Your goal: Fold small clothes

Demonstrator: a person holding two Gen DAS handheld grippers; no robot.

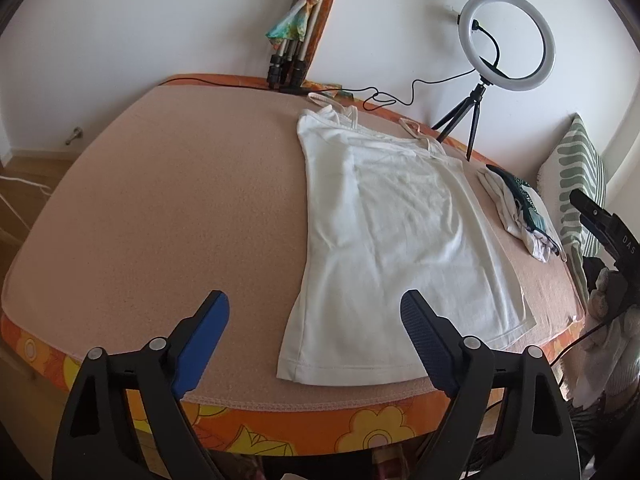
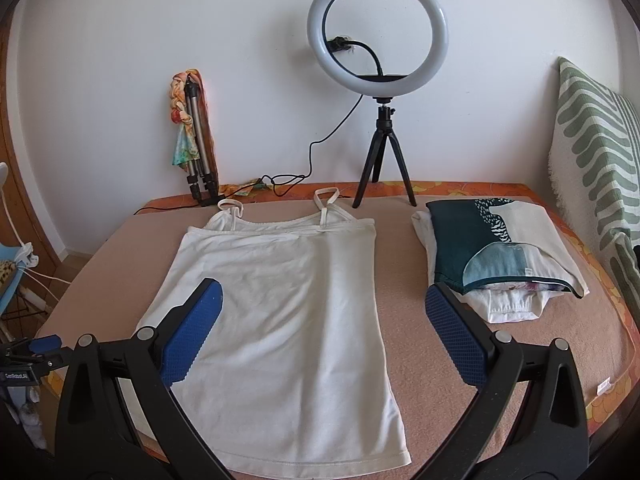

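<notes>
A white strappy tank top (image 1: 400, 232) lies flat on the pink blanket, straps toward the wall, hem at the near edge; it also shows in the right wrist view (image 2: 280, 312). My left gripper (image 1: 314, 312) is open and empty, hovering over the near bed edge beside the top's hem corner. My right gripper (image 2: 322, 304) is open and empty, above the top's lower half. The right gripper's body shows at the far right of the left wrist view (image 1: 612, 232). The left gripper's tip shows at the left edge of the right wrist view (image 2: 40, 346).
A stack of folded clothes (image 2: 496, 248) lies right of the top. A ring light on a tripod (image 2: 378, 80) and a folded tripod (image 2: 196, 136) stand by the wall, with a cable (image 2: 316, 160) between. A striped pillow (image 2: 596, 152) stands at right. The blanket (image 1: 160, 208) extends left.
</notes>
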